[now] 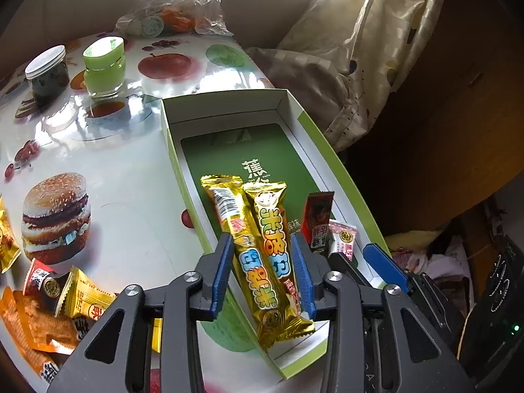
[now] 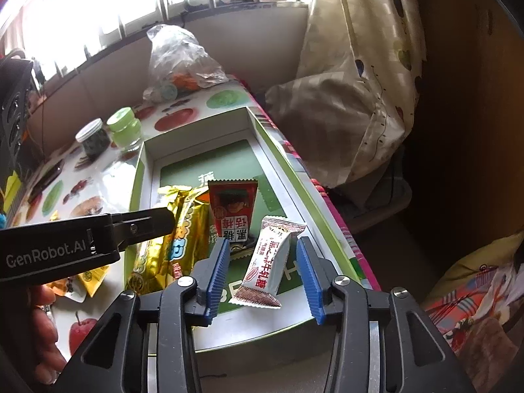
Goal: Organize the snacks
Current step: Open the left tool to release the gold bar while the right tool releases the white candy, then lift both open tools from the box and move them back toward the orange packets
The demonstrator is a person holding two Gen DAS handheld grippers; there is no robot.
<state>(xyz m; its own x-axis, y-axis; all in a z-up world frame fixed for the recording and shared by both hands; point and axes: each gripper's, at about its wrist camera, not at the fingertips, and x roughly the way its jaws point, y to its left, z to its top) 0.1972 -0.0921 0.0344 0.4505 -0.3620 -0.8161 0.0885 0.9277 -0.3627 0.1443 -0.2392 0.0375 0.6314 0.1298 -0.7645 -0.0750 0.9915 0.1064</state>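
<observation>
An open green-and-white box [image 1: 229,98] lies on the fruit-print table [image 1: 114,170]. In it lie two gold snack bars [image 1: 262,252], a red snack packet [image 1: 317,219] and a white nougat candy [image 1: 342,237]. My left gripper [image 1: 263,275] is open, its blue pads on either side of the gold bars without pressing them. In the right wrist view the same box [image 2: 196,134] holds the gold bars [image 2: 177,245], the red packet [image 2: 234,213] and the white candy [image 2: 268,258]. My right gripper [image 2: 262,275] is open around the white candy.
Loose snack packets [image 1: 49,304] lie on the table at the near left. A dark jar [image 1: 47,75], a green jar [image 1: 104,67] and a clear plastic bag [image 1: 177,3] stand at the back. A curtain [image 1: 360,49] hangs beyond the table's right edge.
</observation>
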